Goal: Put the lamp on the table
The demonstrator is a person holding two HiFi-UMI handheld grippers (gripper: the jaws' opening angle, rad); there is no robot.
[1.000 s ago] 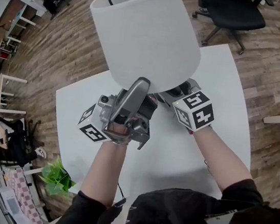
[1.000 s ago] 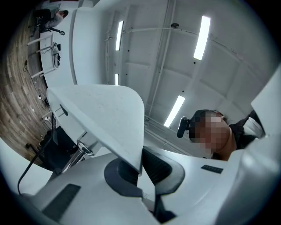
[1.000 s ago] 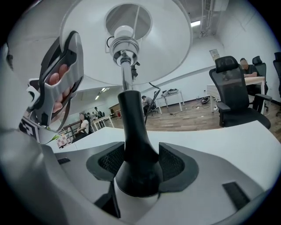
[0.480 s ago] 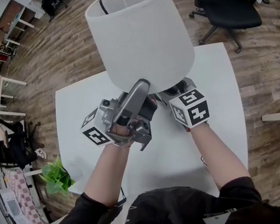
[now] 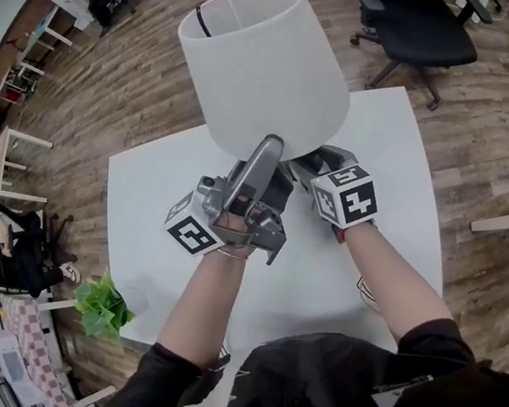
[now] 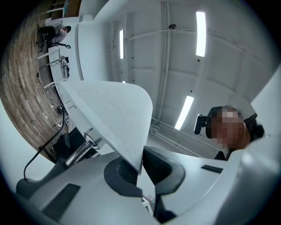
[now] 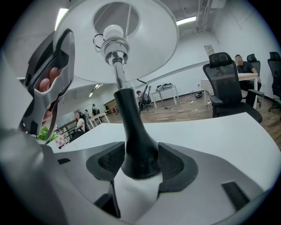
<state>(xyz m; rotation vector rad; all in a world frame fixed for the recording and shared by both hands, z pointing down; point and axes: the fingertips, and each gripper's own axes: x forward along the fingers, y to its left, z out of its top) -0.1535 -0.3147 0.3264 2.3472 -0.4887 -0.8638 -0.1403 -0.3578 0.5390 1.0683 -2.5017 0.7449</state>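
Lamp (image 5: 264, 68) in right tongs (image 7: 140, 163), in left tongs (image 6: 140, 169)

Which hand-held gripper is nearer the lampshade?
Left. The left hand-held gripper clamps the lower rim of the lampshade; the right hand-held gripper grips the black lamp base beneath it.

The lamp's white lampshade (image 5: 264, 68) is tilted above the white table (image 5: 400, 171), its open top leaning up and to the left. The left gripper (image 5: 270, 148) reaches up to the shade's lower rim, and its marker cube faces down and to the left. Just beside it, the right gripper (image 5: 305, 165) pushes in under the shade, where its tips are hidden. Both forearms are bare below black sleeves. Past the table's far edge a black office chair (image 5: 415, 28) stands on the wooden floor (image 5: 139, 88). A green plant (image 5: 101, 306) sits near the table's near-left corner. Farther left, a seated person (image 5: 5, 238) is at a desk.
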